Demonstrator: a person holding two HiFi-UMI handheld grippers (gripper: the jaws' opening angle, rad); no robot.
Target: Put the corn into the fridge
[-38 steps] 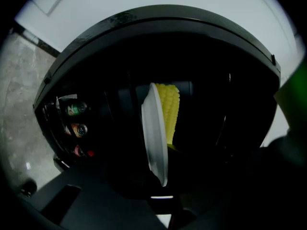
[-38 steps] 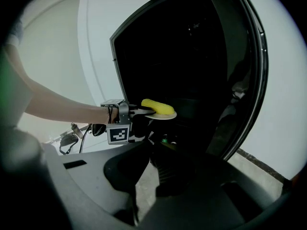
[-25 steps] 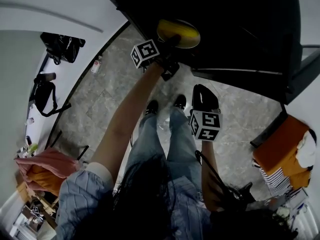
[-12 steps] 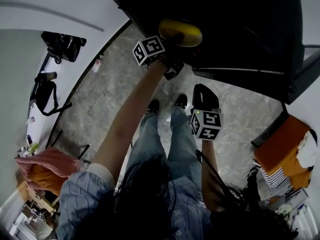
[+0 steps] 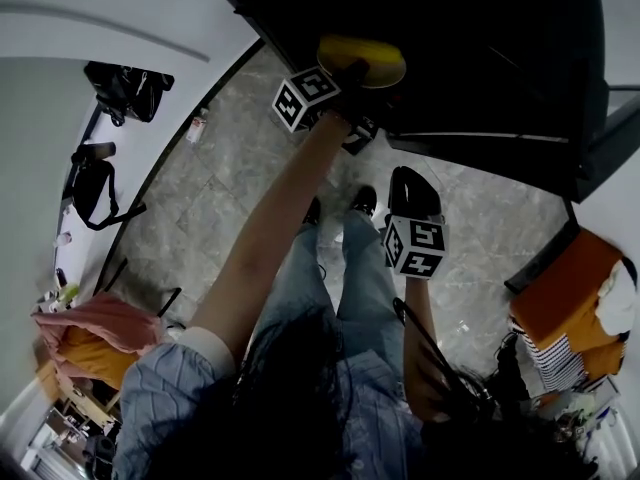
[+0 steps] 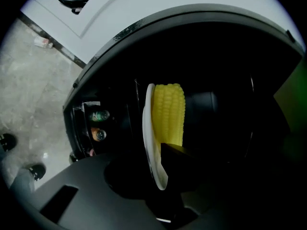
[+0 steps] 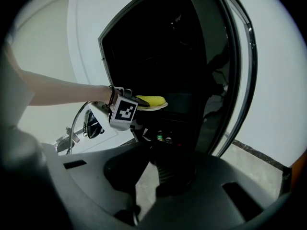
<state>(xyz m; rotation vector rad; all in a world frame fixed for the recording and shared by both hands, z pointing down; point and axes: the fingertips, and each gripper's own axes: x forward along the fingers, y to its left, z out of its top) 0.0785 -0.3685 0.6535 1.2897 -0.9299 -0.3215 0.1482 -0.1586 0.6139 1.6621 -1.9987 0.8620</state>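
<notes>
As left fingers [image 6: 181,163] part, plate [image 6: 148,138] lies between them.

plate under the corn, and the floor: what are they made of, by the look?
Plate under the corn: glazed ceramic or melamine, going by the smooth, thin white rim; can't tell which. Floor: stone or stone-look tile, with grey mottled veining and straight joints.

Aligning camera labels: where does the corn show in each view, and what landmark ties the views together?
Head view: corn at top centre, at the edge of the fridge.
Left gripper view: corn in the centre, on end in the picture, against a white plate.
Right gripper view: corn small, left of centre, on that plate.
Shared landmark: the fridge's black interior, behind the corn in all three.
</notes>
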